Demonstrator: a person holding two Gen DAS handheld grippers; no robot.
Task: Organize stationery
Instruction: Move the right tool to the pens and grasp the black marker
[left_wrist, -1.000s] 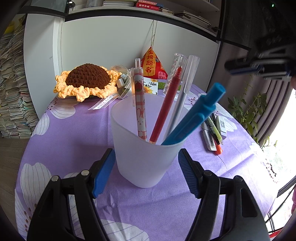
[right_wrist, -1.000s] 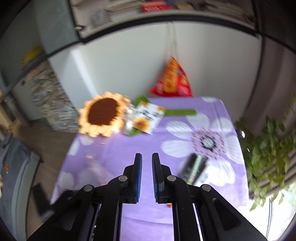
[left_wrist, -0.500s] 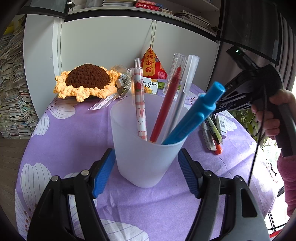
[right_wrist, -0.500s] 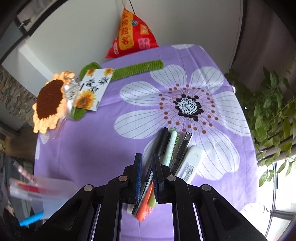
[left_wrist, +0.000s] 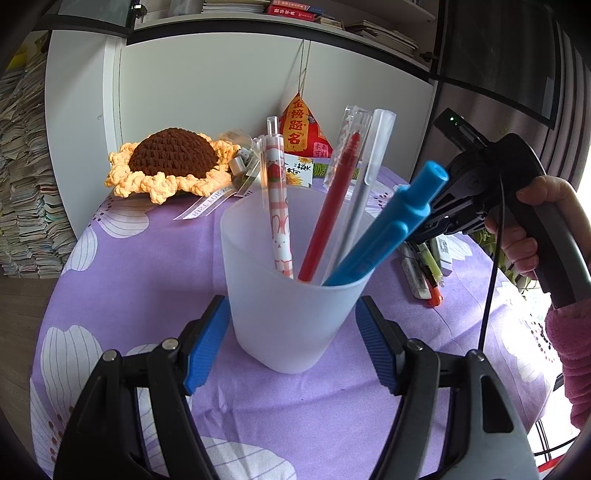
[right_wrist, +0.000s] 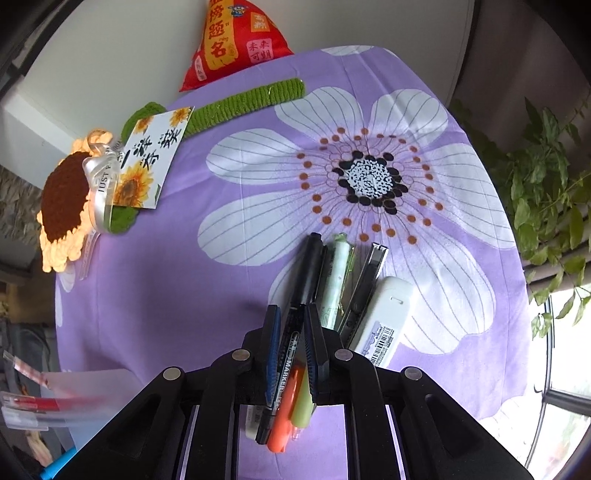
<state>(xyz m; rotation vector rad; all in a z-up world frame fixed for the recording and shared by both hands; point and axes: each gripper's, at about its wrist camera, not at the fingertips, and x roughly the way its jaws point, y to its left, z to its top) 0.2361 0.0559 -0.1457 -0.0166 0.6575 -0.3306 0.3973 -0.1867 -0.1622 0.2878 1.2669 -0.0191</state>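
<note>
Two claws: left claw (left_wrist: 291, 343) apart around frosted pen cup (left_wrist: 295, 295); right claw (right_wrist: 291, 343) straddling black marker (right_wrist: 297, 314), almost together.

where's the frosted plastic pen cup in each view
Left wrist: the frosted translucent plastic pen cup stands at centre, between the open fingers of the left gripper, holding four pens.
Right wrist: it shows only as a blurred sliver at the lower left edge, far from the right gripper.
Shared landmark: the crocheted sunflower with brown centre.
</note>
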